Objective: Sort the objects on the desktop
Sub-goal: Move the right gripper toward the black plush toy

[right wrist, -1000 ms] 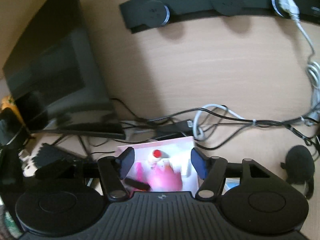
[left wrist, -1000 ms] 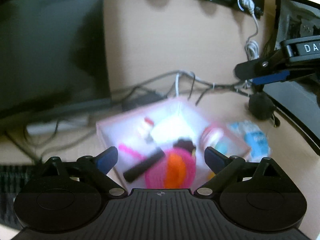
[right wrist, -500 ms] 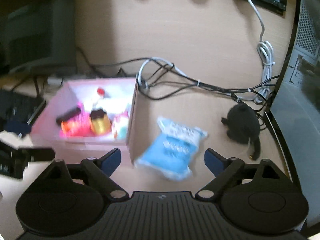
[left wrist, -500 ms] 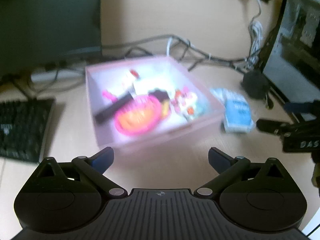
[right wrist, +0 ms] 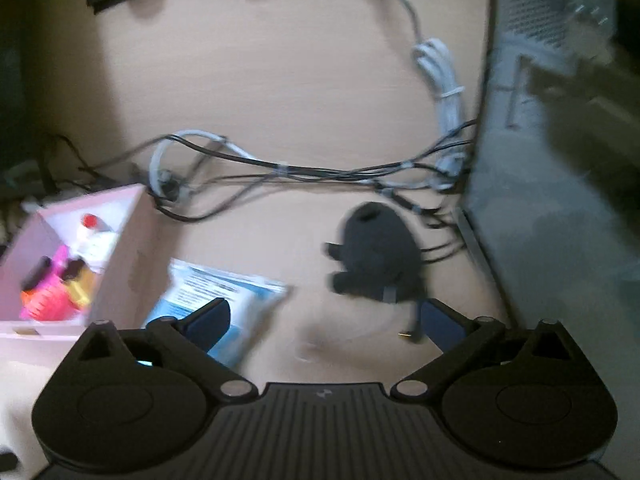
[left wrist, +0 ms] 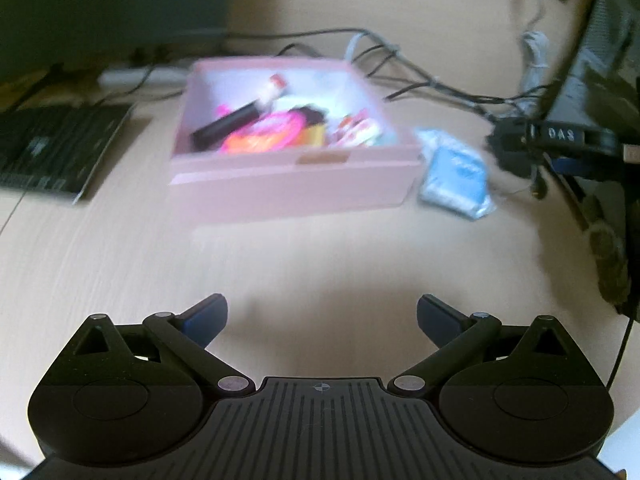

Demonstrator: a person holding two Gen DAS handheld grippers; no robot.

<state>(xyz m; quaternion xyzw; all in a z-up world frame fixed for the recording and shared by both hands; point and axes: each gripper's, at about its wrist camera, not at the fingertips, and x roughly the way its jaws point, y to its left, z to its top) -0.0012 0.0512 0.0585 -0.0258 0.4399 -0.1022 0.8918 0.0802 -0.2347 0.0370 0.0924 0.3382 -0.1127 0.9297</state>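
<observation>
1. We see the pink box (left wrist: 296,184) at twelve o'clock of our left gripper (left wrist: 322,314), crowded with a black stick and pink and orange items.
2. The blue packet (right wrist: 224,300) lies just beside its three o'clock wall.
3. Both grippers, right gripper (right wrist: 324,320) included, have just been opening and hang released over bare desk (left wrist: 320,256).

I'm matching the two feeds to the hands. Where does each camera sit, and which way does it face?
Left wrist: on the left gripper, angled down at the desk toward the pink box; own open fingers show, right gripper at the right edge.
Right wrist: on the right gripper, facing the black pouch and cables; own open fingers show.
Shared: the box and blue packet.
</observation>
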